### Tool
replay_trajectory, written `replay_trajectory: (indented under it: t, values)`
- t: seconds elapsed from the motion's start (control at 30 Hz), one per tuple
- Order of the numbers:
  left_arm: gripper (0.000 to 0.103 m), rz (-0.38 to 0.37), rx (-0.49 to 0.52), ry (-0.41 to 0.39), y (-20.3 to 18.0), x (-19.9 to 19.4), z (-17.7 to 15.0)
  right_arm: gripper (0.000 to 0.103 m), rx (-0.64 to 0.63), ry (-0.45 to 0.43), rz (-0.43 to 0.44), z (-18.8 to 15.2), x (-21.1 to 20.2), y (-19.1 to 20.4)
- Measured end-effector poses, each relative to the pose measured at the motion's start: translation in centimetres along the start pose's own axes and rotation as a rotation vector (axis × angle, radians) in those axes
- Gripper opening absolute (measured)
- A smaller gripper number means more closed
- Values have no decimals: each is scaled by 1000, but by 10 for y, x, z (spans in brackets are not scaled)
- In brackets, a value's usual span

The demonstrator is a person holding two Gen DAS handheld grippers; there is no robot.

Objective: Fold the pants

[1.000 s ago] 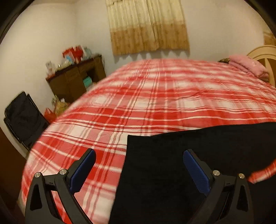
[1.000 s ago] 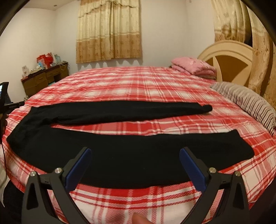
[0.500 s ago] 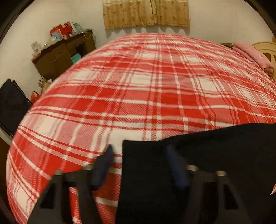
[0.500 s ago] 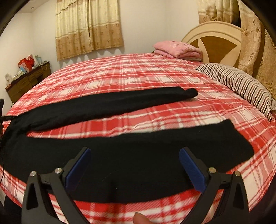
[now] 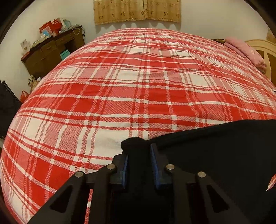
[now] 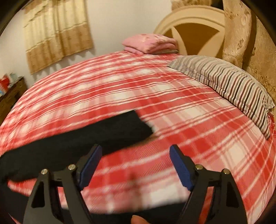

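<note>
right wrist view is smeared with motion blur; pants point(image 6: 74, 137) run off at 9 o'clock; left view crops pants point(image 5: 224, 163) at 3 o'clock, pinched corner hidden between the pads

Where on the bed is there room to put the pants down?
Open blanket stretches from the pants toward the curtain wall and the desk. Another patch lies between the leg and striped pillow. The headboard end is crowded: pink stack, pillow.
</note>
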State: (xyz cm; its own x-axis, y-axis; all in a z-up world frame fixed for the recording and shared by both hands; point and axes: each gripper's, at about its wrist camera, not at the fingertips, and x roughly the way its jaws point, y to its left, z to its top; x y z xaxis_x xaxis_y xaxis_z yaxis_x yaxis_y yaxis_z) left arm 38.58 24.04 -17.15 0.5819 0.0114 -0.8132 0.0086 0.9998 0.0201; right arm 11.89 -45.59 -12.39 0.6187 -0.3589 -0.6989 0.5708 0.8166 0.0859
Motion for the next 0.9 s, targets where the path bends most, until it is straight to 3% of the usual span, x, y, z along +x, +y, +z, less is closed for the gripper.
replay_trajectory:
  t: [0.27,0.57,0.63,0.7,0.8,0.9]
  values:
    - [24,27,39,-32,-7,3,-5,83,-2,119,2,49,82,-12]
    - [24,50,63,-42,-11,8,-4,80,-11,286,93,58,150,-10]
    - [24,55,67,-42,-12,8,-4,68,-44,285,81,57,152,-6]
    - [24,63,74,-41,-14,8,-4,28,-73,289,124,57,149,-1]
    - [24,78,95,-40,-17,6,-2,13,-93,292,157,55,143,6]
    - [17,64,74,-53,-15,-5,1,10,-126,232,144,55,124,12]
